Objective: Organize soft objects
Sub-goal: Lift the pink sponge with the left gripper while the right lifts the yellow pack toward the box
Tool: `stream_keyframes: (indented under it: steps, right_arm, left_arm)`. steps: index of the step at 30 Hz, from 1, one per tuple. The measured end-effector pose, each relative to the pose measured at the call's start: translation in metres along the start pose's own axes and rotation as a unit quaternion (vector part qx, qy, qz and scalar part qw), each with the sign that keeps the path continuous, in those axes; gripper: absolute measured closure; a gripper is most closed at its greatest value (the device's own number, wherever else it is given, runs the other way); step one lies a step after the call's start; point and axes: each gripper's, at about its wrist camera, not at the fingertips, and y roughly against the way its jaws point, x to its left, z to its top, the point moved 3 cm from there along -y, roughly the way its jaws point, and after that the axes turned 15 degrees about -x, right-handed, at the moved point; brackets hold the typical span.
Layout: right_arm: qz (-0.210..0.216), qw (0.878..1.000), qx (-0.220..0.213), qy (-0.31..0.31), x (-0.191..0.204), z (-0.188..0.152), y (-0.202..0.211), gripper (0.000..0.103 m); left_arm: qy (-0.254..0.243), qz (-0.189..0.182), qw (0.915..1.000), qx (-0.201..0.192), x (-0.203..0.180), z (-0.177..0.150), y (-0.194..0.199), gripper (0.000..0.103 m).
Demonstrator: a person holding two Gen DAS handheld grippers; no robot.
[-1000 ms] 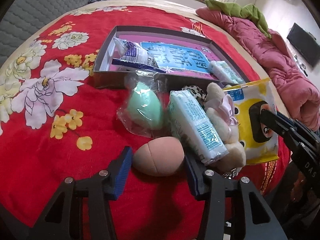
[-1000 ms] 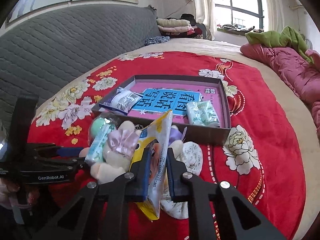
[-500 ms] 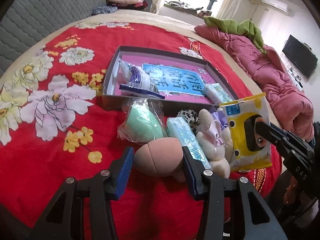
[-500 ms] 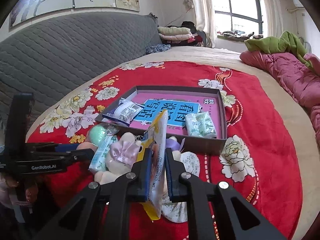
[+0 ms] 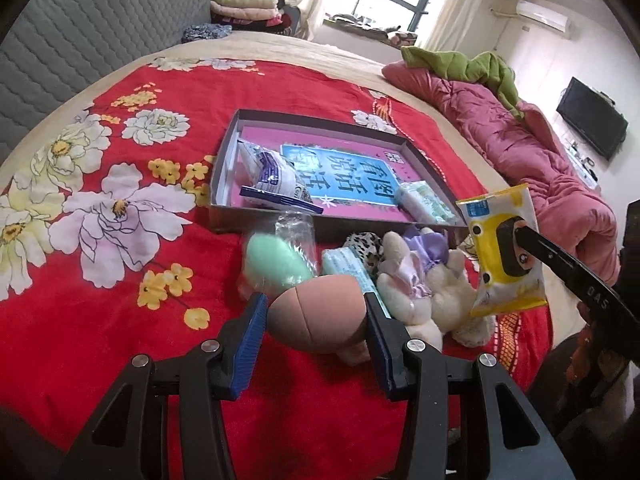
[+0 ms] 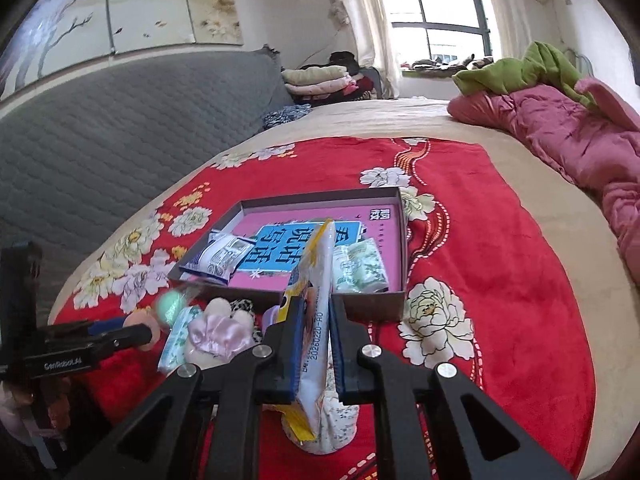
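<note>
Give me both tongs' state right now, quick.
Left tongs: closed on the pink sponge.
Right tongs: closed on the yellow packet.

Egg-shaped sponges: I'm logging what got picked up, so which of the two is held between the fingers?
The tan sponge, bare and clamped in the left gripper. The green sponge lies behind it on the red bedspread, in clear wrapping.
</note>
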Motion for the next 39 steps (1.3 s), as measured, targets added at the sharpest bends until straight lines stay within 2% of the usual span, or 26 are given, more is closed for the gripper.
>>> stream_keyframes:
  steps: [5,19,39]
  right_arm:
    - [0.000,1.000,-0.012,0.002,0.000,0.006,0.004,0.091]
    - [0.017,0.999,-0.040,-0.008,0.002,0.023,0.004,0.091]
    - [0.019,0.998,-0.051,-0.025,-0.005,0.035,-0.014,0.091]
  left_arm:
    - [-0.002,0.000,1.0000,-0.002,0.001,0.000,0.004,0.054]
    - [0.001,0.005,0.9992,-0.039,0.004,0.016,0.011,0.054]
    - [0.010,0.006,0.9985,-0.054,0.010,0.039,-0.012,0.054]
